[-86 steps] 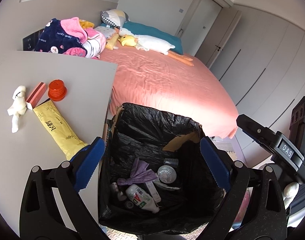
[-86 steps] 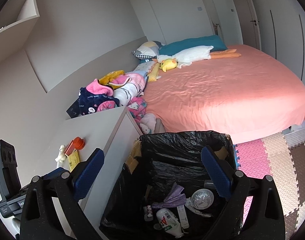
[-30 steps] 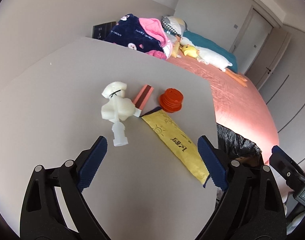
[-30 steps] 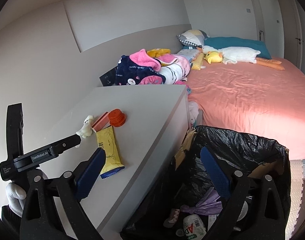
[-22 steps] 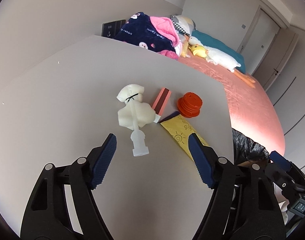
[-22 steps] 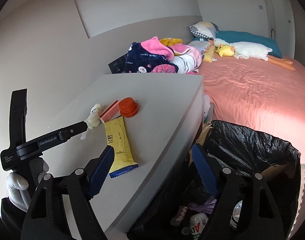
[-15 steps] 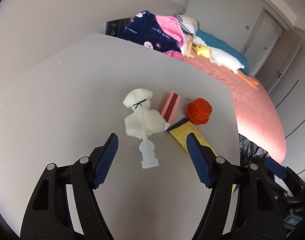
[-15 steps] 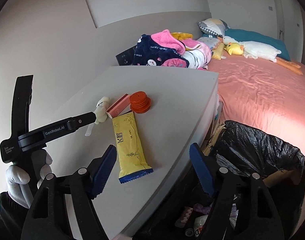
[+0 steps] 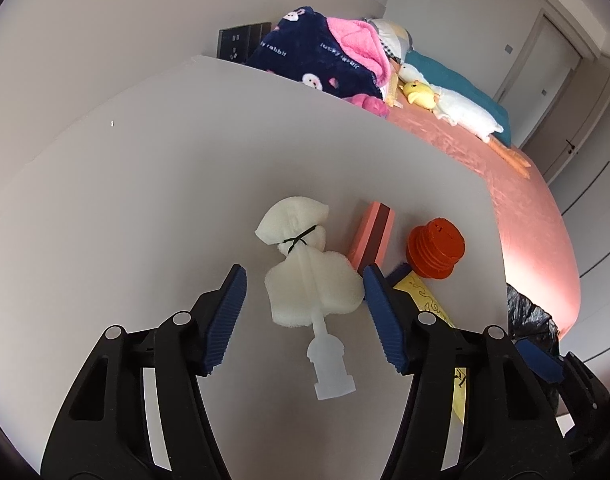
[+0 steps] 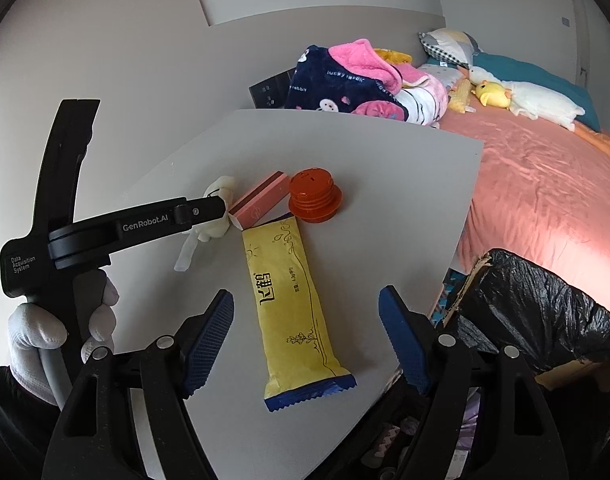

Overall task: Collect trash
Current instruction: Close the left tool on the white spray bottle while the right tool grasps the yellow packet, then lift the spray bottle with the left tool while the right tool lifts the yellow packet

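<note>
White foam piece [image 9: 307, 280], tied with a thin black string near its top, clear plastic stem at the bottom; lies on the grey tabletop [image 9: 145, 208], between the blue pads of the left gripper [image 9: 305, 304]. Jaws spread wide, one pad each side of the foam, neither pad clearly touching it. In the right wrist view the foam [image 10: 217, 216] is partly hidden behind the left gripper's black arm [image 10: 145, 222], which reads "GenRobot.AI"; body reads "Data Acquisition System". White-gloved hand [image 10: 45, 328] holds it.

Just right of the foam: pink box with a dark stripe [image 9: 373, 240], then an orange ribbed cap [image 9: 435, 248]; box and cap close together, contact unclear. Yellow snack packet [image 10: 291, 304] with blue serrated end lies lengthwise below the cap, black Chinese characters printed on it, small print too fine to read.

Right gripper [image 10: 305, 332] also wide apart, hanging over the packet's lower half, pads on either side, not gripping.

Black-lined trash bin [image 10: 545, 320] stands just beside the table's right edge, cardboard showing at the rim, some rubbish inside barely visible.

Beyond: bed with salmon-pink sheet [image 10: 545, 184], navy fleece [image 9: 317, 60] lettered "lucky rabbit", yellow duck plush [image 10: 491, 94], teal pillow [image 10: 545, 76].
</note>
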`<action>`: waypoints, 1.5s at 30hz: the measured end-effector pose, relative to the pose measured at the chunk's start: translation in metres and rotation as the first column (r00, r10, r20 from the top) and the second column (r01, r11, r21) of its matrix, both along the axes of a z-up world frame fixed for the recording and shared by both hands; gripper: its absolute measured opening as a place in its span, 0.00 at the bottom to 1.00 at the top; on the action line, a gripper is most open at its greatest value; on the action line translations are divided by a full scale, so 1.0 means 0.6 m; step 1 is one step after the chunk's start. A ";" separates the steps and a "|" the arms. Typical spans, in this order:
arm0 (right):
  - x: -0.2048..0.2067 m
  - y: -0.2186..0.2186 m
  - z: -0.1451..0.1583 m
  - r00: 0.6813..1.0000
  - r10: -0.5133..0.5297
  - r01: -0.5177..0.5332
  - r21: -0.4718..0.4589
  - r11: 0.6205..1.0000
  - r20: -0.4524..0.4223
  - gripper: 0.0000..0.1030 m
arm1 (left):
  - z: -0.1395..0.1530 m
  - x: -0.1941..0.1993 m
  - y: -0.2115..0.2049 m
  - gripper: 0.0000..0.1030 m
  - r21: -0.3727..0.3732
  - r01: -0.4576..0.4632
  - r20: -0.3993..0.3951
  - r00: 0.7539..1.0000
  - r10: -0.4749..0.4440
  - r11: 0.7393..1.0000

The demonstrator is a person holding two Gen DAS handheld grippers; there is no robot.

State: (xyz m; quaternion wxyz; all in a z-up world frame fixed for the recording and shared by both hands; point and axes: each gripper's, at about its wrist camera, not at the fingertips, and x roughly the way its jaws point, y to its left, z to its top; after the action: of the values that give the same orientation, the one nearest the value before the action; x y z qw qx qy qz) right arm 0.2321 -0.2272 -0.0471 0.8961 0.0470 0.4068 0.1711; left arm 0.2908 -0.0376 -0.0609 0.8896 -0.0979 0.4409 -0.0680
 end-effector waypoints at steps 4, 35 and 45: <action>0.010 0.005 -0.012 1.000 0.000 0.000 -0.013 1.000 -0.013 0.67 | -0.006 0.010 -0.002 0.52 -0.007 0.003 -0.013 1.000 -0.003 1.000; 0.001 -0.009 -0.015 0.998 0.026 -0.020 0.097 0.995 -0.060 0.27 | 0.022 -0.019 -0.012 0.33 -0.033 0.036 0.050 0.998 -0.034 0.999; -0.028 -0.040 0.010 0.999 -0.014 0.017 0.088 0.996 -0.033 0.13 | 0.047 -0.065 -0.046 0.33 -0.071 0.103 0.081 0.992 -0.097 0.992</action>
State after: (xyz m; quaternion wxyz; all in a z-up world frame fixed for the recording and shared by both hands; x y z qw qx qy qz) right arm 0.2153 -0.2512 -0.0413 0.8878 0.0923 0.4128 0.1812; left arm 0.2519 -0.0649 -0.0325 0.8972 -0.1064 0.4077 -0.1326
